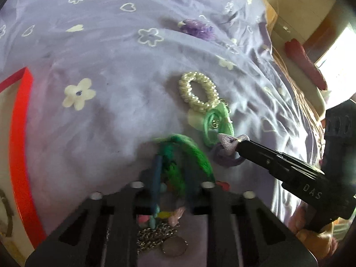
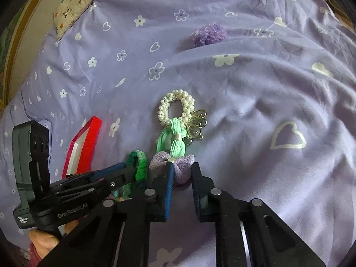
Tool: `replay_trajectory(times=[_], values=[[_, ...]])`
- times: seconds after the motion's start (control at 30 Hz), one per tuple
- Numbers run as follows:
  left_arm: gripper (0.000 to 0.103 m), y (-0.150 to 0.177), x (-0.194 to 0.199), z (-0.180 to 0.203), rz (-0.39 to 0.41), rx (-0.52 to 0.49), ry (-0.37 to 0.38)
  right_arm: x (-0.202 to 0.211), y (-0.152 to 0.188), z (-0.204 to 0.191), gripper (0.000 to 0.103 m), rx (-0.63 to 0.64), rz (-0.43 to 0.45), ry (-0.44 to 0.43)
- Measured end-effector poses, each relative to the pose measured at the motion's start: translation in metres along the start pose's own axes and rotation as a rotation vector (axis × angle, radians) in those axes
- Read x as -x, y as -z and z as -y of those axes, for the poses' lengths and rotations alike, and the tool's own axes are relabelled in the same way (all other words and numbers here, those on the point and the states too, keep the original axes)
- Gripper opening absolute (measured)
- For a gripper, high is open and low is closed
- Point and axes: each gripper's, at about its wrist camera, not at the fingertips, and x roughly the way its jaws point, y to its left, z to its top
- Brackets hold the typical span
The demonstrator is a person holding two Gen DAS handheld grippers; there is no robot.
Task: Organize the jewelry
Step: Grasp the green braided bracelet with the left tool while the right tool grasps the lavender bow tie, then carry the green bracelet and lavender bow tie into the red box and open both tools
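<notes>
Barely started: nothing visibly sorted yet. Your left gripper [image 2: 131, 171] is clamped on the dark green knit hair tie [image 2: 139, 164]; your right gripper [image 1: 238, 143] is pinched on the lilac bow hair tie [image 2: 171, 163]. Left to do: the pearl scrunchie [image 2: 175, 109], the mint green tie [image 2: 176, 138] touching it, the gold butterfly clip [image 2: 197, 125] beside them, and the purple pom-pom scrunchie [image 2: 209, 34] well apart up the bed. A silver chain and beads [image 1: 160, 227] lie under your left gripper. The red-rimmed box [image 2: 83, 144] sits near on your left, probably the destination. Surface: lilac bedsheet [image 2: 267, 89] with white flowers and hearts, wrinkled; patterned pillow [image 2: 75, 4] at the far edge.
</notes>
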Motion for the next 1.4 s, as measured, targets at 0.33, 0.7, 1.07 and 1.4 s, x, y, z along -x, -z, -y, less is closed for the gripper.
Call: replay_trajectory(times=[0.33, 0.7, 1.07, 1.4], values=[[0.009, 0.009, 0.036, -0.012, 0.068, 0.029, 0.008, 0.024, -0.003, -0.012, 0.01, 0.005, 0.06, -0.032], [0.009, 0.033, 0.097, -0.046, 0.166, 0.117, -0.001, 0.027, 0.005, -0.047, 0.01, 0.04, 0.054, -0.083], [0.009, 0.06, 0.133, -0.087, 0.219, 0.203, -0.041, 0.014, 0.019, -0.09, 0.01, 0.095, 0.02, -0.127], [0.009, 0.074, 0.153, -0.115, 0.246, 0.249, -0.075, 0.002, 0.022, -0.125, 0.01, 0.141, -0.005, -0.163]])
